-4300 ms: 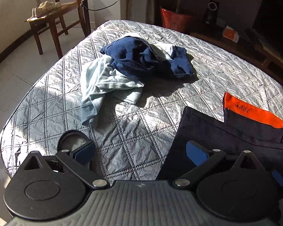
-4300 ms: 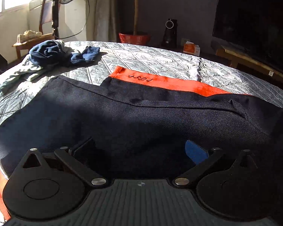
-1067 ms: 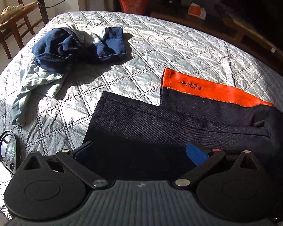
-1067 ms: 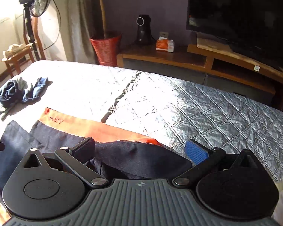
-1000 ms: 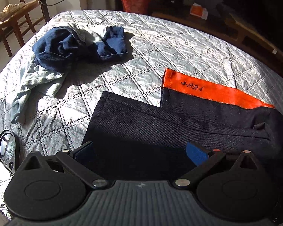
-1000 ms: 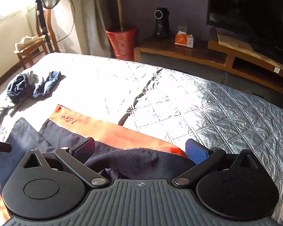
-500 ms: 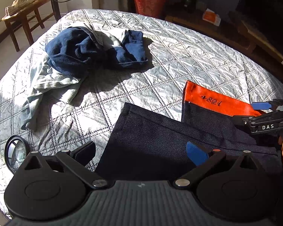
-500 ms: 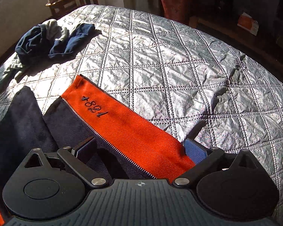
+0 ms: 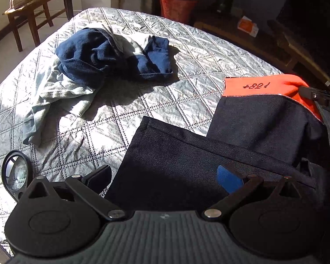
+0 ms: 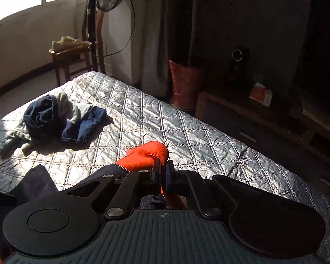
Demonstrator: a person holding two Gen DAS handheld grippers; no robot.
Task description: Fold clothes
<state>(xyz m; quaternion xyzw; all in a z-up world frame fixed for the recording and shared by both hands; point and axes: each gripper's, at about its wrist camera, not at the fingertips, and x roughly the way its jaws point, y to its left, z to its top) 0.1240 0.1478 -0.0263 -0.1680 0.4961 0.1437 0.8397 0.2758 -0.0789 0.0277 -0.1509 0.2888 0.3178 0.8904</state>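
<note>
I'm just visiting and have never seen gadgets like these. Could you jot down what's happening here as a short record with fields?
Setting: silver quilted bedspread on a bed, sunlit
Garment in work: dark navy garment with an orange band
Right gripper: shut on the orange band, lifting it off the bed
Left gripper: open, over the dark cloth
Waiting: crumpled pile of blue and pale clothes
Also on bed: round black-framed lens
Background: wooden chair, red pot
</note>
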